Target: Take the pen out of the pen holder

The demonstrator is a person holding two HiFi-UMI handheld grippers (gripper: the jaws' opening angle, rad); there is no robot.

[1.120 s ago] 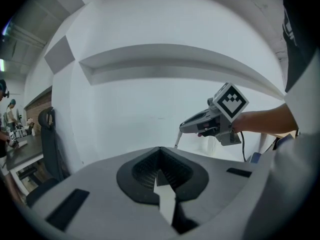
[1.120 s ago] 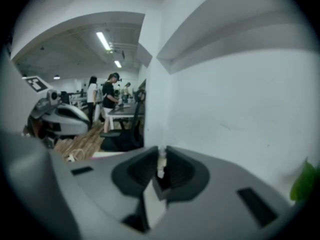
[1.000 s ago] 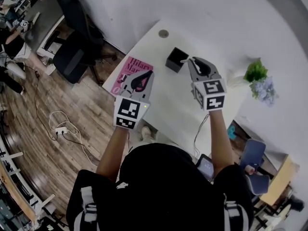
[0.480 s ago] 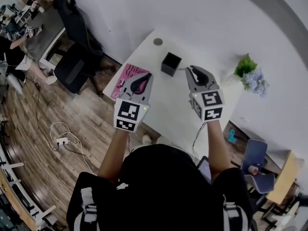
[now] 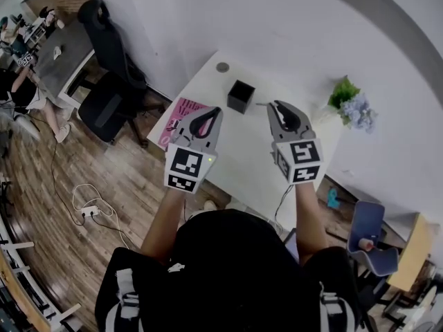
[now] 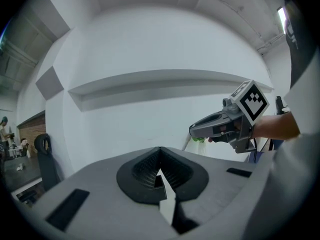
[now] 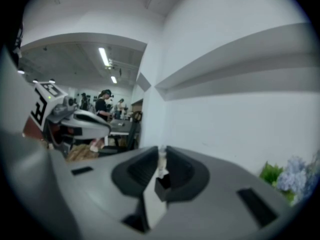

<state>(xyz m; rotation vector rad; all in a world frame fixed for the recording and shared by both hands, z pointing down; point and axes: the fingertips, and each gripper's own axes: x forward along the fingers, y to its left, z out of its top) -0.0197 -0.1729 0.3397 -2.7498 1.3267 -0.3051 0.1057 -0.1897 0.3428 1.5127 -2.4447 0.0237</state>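
Between right fingers sits a slim pale pen.

Head view looks steeply down onto the surface; each gripper view sits close behind its claw, facing the wall level; left claw and right claw appear in all three.

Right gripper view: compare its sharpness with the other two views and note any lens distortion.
Right gripper view: soft throughout, the pen in the right tool smeared. Left gripper view: crisper, the wall ledge bowed by the wide lens. Head view: sharp, evenly lit, the floor boards curving near the rim.
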